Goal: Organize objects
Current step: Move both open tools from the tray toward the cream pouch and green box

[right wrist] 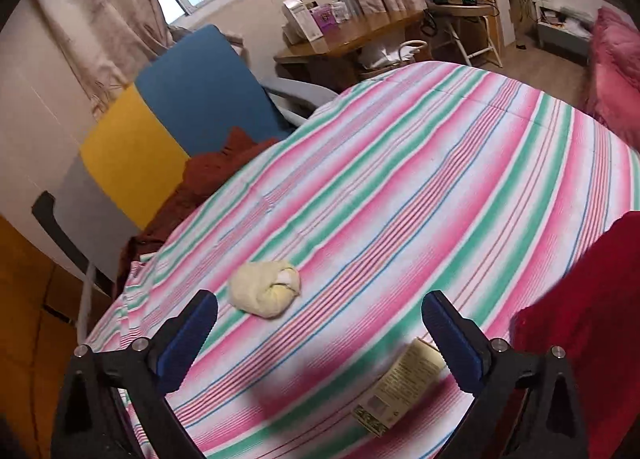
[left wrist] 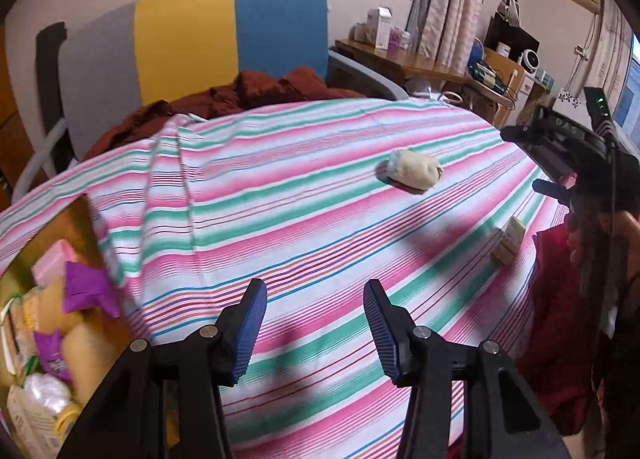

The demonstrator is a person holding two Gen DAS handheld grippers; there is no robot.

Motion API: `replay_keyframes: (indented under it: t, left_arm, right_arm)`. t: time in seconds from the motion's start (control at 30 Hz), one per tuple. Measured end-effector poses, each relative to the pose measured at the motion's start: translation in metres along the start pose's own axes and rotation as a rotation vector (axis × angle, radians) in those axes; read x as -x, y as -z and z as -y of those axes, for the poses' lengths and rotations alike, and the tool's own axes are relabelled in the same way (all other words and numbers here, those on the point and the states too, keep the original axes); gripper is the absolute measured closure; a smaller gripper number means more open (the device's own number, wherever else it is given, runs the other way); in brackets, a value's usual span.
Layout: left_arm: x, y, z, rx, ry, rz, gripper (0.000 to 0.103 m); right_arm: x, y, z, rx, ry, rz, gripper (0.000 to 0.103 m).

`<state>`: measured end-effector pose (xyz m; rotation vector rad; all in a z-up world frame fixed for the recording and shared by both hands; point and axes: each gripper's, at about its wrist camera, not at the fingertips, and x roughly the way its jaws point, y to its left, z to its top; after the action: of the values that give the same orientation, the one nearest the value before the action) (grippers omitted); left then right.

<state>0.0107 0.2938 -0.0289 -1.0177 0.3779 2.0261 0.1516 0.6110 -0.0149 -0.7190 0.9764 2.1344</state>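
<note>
A pale yellow rolled cloth bundle [left wrist: 416, 173] [right wrist: 264, 289] lies on the striped sheet [left wrist: 300, 219] [right wrist: 420, 179]. A small cream printed carton [left wrist: 508, 241] [right wrist: 400, 387] lies flat near the sheet's right edge. My left gripper [left wrist: 316, 307] is open above the bare sheet, nothing between its blue pads. Just to its left is an open cardboard box [left wrist: 80, 227] holding purple packets, a pink box and other packs. My right gripper [right wrist: 320, 311] [left wrist: 524, 159] is wide open. The bundle is just beyond its left finger and the carton is under its right finger.
A chair [left wrist: 224, 39] [right wrist: 192, 99] with a grey, yellow and blue back stands behind the sheet, with a rust-brown cloth [left wrist: 248, 95] heaped at that edge. Red fabric [right wrist: 580, 319] [left wrist: 556, 323] hangs at the right. A cluttered wooden desk [right wrist: 340, 43] sits under the window.
</note>
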Motion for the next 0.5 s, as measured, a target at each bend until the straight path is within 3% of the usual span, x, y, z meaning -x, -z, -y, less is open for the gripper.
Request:
replay_keyframes:
  t: [0.13, 0.2, 0.43, 0.5]
  left_arm:
    - [-0.014, -0.01, 0.011, -0.008, 0.036, -0.002, 0.046]
    - [-0.02, -0.018, 0.016, -0.001, 0.066, -0.007, 0.036]
    - [-0.046, -0.045, 0.04, -0.043, 0.129, -0.01, 0.034]
    - [-0.056, -0.055, 0.05, -0.08, 0.138, -0.01, 0.026]
  right_arm:
    - [-0.001, 0.001, -0.003, 0.006, -0.023, 0.006, 0.0]
    - [-0.003, 0.002, -0.004, 0.006, -0.028, 0.002, 0.0]
    - [0.0, 0.0, 0.003, -0.031, -0.067, 0.036, 0.0]
    - [0.001, 0.0, 0.005, -0.048, -0.081, 0.04, 0.0]
